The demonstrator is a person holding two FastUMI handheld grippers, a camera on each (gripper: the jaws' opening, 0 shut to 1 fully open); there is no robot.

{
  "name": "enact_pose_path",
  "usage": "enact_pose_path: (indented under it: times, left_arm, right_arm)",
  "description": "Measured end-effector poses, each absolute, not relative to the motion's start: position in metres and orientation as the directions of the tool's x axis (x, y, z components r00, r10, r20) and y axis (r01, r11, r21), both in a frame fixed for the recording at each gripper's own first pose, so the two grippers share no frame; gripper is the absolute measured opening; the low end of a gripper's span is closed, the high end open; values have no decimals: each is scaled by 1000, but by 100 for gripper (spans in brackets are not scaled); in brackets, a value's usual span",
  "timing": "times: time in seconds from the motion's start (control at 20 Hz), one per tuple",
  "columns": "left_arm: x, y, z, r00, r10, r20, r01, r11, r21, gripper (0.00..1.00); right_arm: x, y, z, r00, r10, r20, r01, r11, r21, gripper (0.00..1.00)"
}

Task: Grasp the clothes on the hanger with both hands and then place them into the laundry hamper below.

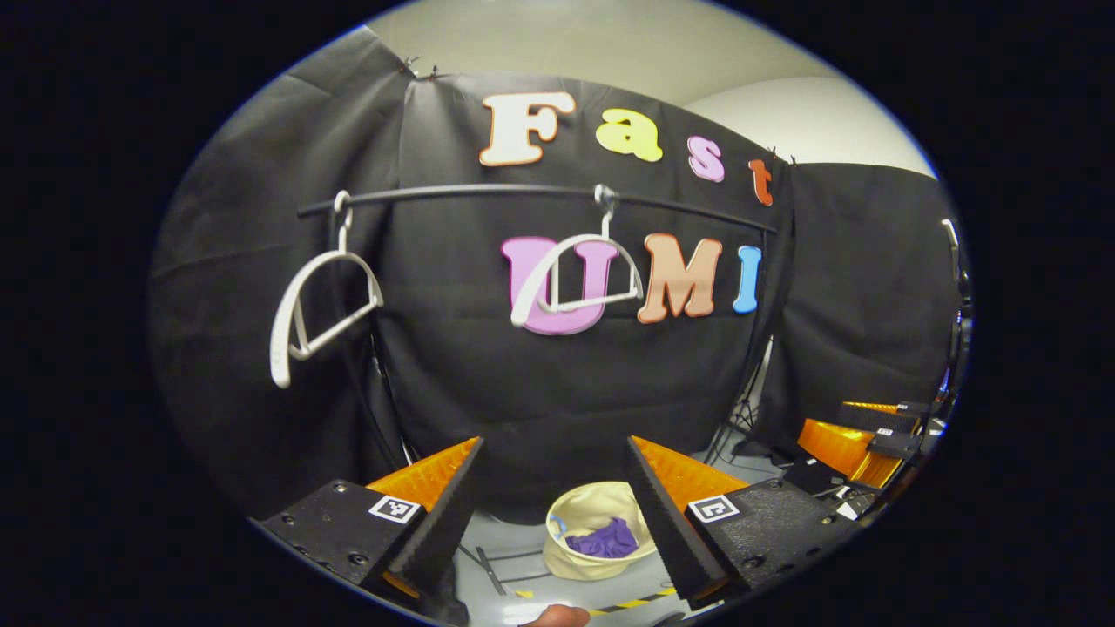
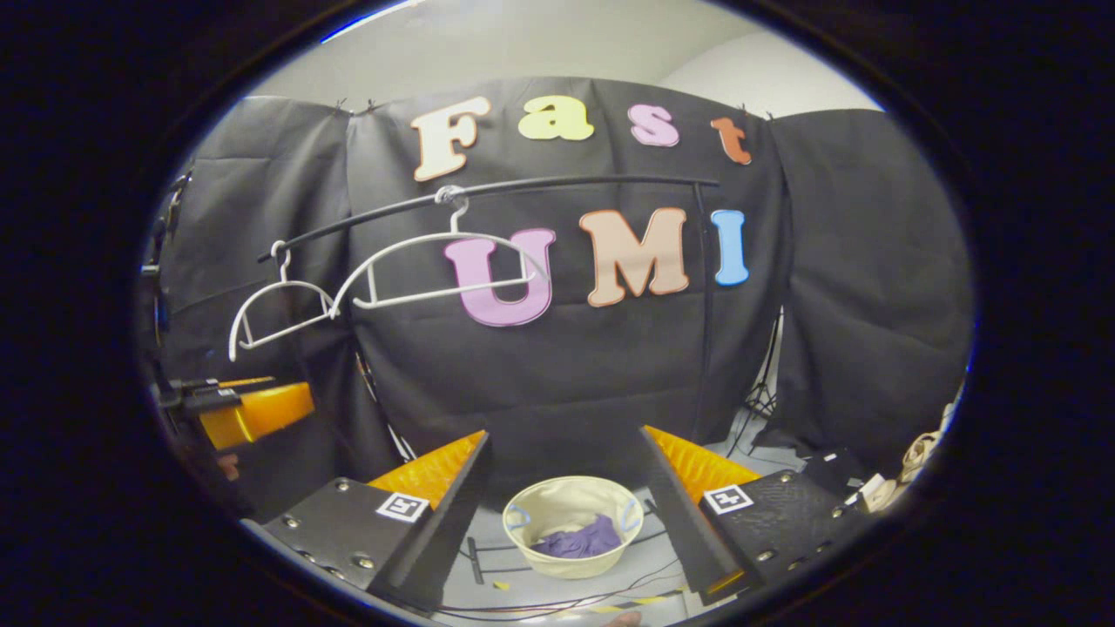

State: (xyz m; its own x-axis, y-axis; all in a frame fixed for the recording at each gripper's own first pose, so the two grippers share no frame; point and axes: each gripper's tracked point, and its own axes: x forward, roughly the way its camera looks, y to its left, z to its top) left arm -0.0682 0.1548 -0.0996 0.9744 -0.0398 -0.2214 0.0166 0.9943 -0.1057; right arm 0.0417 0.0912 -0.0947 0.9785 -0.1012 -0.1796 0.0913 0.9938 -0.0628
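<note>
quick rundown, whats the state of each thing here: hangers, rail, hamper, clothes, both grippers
left hanger: bare, hooked on the rail, tilted
right hanger: bare, hooked on the rail
rail: carries both hangers, no clothes on it
laundry hamper: upright on the floor, open top
purple garment: crumpled inside the hamper
left gripper: open, holding nothing
right gripper: open, holding nothing
</note>
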Motion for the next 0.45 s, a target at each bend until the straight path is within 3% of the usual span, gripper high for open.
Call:
enact_pose_path:
  times: [0.4,0.45]
  left_arm:
    - [-73,120,-33,999,-45,-29,43,997,-67,92]
    - [-70,115,-29,999,-35,-24,33,998,-53,92]
  right_arm:
    - [35,48,-37,999,-41,-15,37,986,-165,99]
    - [35,43,-30,1000,-30,0,29,984,-175,93]
